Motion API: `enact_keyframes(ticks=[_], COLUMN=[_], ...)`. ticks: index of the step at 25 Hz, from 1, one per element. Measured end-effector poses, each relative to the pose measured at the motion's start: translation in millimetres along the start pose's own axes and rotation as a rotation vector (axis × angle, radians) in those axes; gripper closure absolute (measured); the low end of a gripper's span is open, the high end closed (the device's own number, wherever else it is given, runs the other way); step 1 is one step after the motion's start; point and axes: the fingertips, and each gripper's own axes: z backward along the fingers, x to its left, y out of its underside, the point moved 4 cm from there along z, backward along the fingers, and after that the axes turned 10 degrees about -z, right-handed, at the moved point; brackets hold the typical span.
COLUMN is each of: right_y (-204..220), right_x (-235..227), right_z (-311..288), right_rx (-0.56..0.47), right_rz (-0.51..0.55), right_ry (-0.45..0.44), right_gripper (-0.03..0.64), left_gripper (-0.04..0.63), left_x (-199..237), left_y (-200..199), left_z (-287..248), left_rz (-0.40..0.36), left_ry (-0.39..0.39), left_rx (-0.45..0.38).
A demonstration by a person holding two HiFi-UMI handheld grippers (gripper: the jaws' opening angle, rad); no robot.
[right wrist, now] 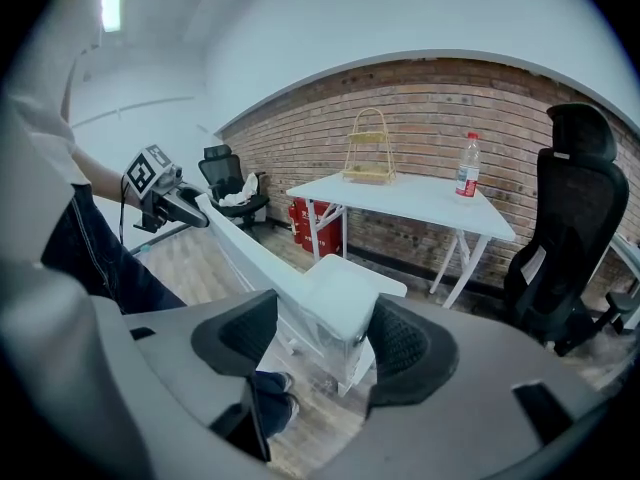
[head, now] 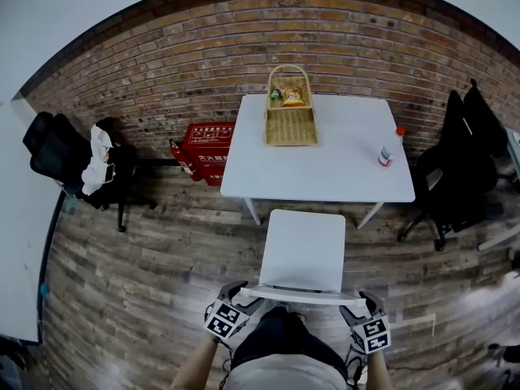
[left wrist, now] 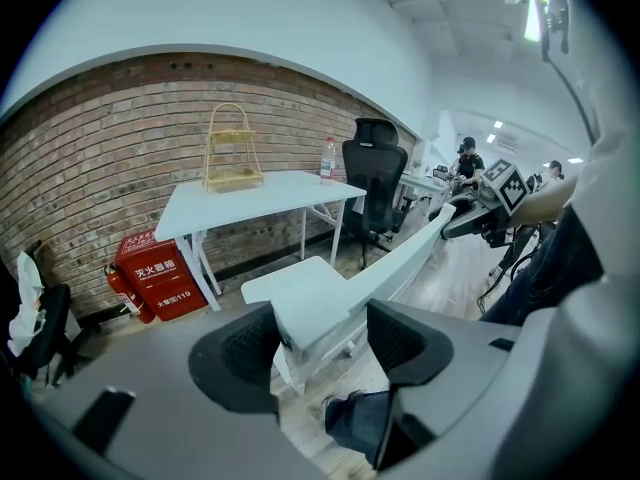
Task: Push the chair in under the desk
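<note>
A white chair stands just in front of the white desk, its seat mostly outside the desk's front edge. Its backrest is nearest me. My left gripper sits at the backrest's left end; in the left gripper view the backrest end fills the gap between the pads of this gripper. My right gripper holds the right end the same way, with the backrest end pinched between its pads. Each gripper shows in the other's view, at the far end of the backrest.
On the desk stand a wicker basket and a bottle. Black office chairs stand at the left and right. A red box leans at the brick wall. My legs are right behind the chair.
</note>
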Motion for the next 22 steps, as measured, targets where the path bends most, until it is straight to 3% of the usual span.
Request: enact_keyframes(ticks=[10, 22], right_y=[-23.7, -67.0], right_x=[-28.7, -65.2], right_z=[-13.8, -56.7], right_rx=[0.006, -0.017], right_rz=[0.030, 0.029], right_ry=[-0.020, -0.023], right_gripper=[0.327, 0.327], left_gripper=[0.313, 0.311], left_x=[10.7, 61.0], left_y=[-19.0, -51.3], left_z=[-21.5, -60.9], left_rz=[0.017, 0.027], left_ry=[-0.044, -0.053], left_rx=[-0.011, -0.004])
